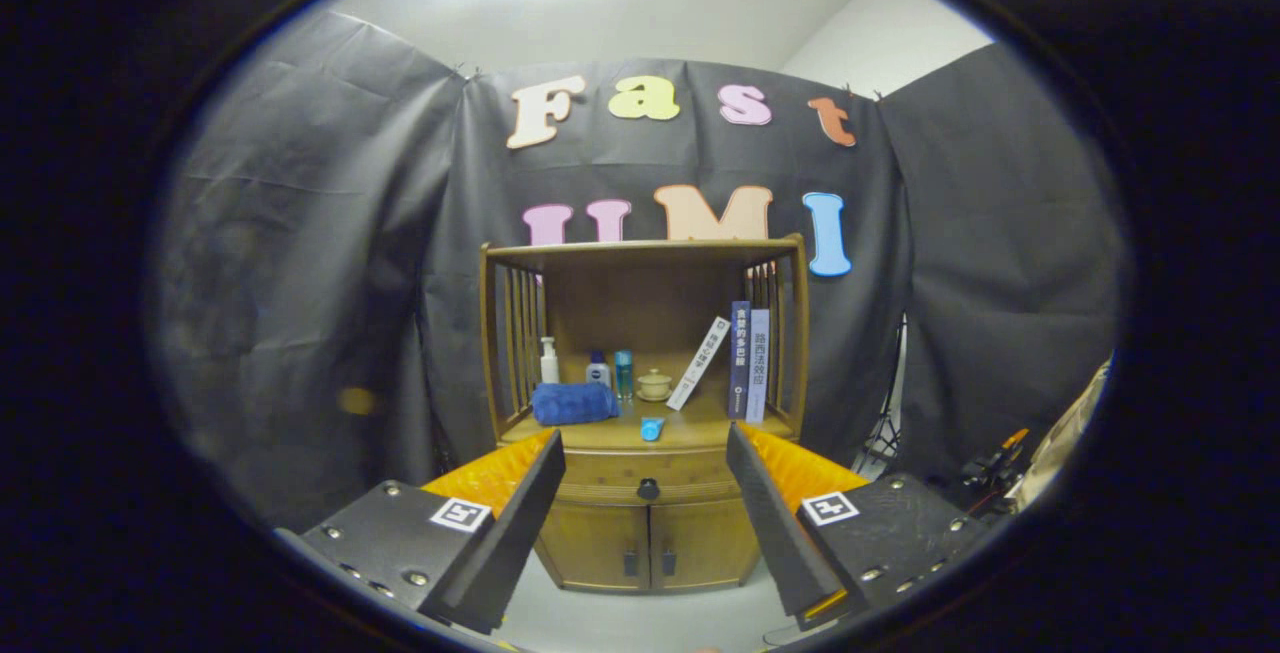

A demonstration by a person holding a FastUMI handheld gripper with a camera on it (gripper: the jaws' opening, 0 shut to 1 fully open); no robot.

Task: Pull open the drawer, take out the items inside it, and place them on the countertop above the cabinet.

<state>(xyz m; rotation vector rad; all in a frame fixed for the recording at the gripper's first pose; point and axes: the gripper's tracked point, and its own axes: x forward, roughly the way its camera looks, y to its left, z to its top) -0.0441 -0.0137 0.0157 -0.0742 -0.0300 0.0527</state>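
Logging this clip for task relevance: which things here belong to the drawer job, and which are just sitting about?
Job:
- drawer, shut, with its dark knob
- countertop above it
- gripper, fingers open, short of the cabinet

Lying about:
- blue towel
- pump bottle
- small bottles
- lidded cup
- books
- lower cabinet doors
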